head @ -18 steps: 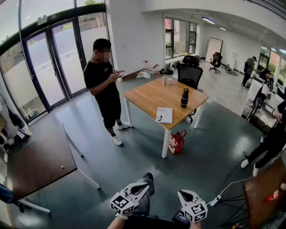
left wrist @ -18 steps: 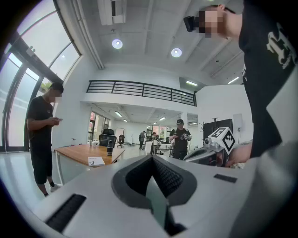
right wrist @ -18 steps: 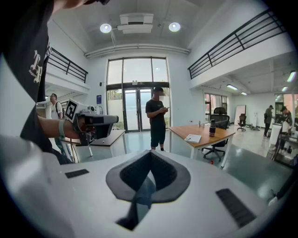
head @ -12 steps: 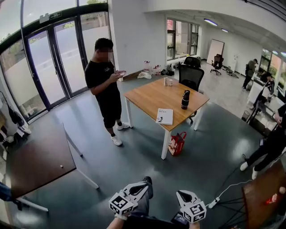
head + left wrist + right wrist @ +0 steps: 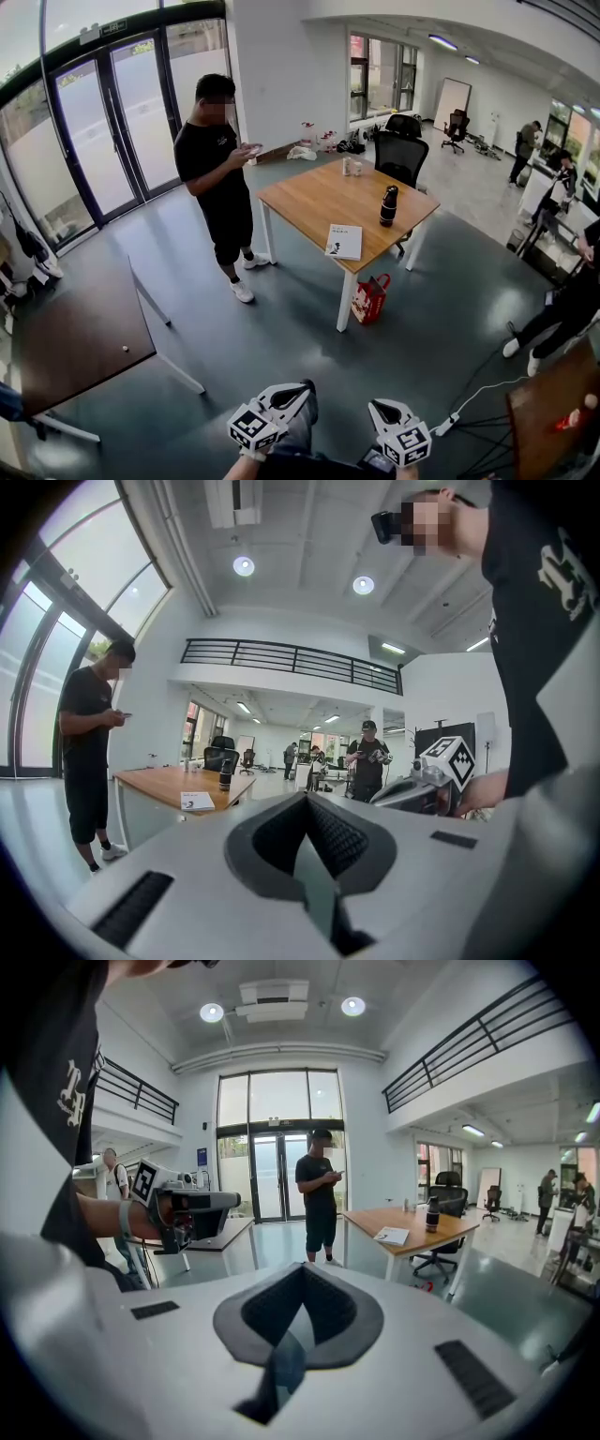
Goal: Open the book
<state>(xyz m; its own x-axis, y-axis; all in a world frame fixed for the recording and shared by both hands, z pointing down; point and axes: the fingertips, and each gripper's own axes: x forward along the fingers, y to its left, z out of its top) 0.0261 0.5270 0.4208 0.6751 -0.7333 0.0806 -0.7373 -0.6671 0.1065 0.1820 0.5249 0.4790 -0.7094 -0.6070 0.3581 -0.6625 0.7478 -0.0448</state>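
Approach is the step in hand, as I judge it: the book (image 5: 344, 242) lies well apart from both grippers, at 12 o'clock from them across open floor. It rests flat on the wooden table (image 5: 309, 202), near the edge that faces the camera, close to the corner leg.

The left gripper (image 5: 286, 398) and right gripper (image 5: 386, 412) hang low at 6 o'clock in the head view. In each gripper view the jaws are pressed together with nothing between them.

To do this well, I would walk to the table's near edge so the book sits squarely in front. I would then part 1 gripper's jaws before reaching, pin the book with the other gripper and lift only the cover's free edge. Which side the spine is on cannot be told from here, so that needs checking up close.

The book looks thin, closed and pale, with a small dark mark on its cover. A dark bottle (image 5: 387, 204) stands at 1 o'clock from it, apart from it. A standing person (image 5: 217, 169) is at 10 o'clock from the table. A red bag (image 5: 370, 298) sits on the floor by the leg, and feet should avoid it.
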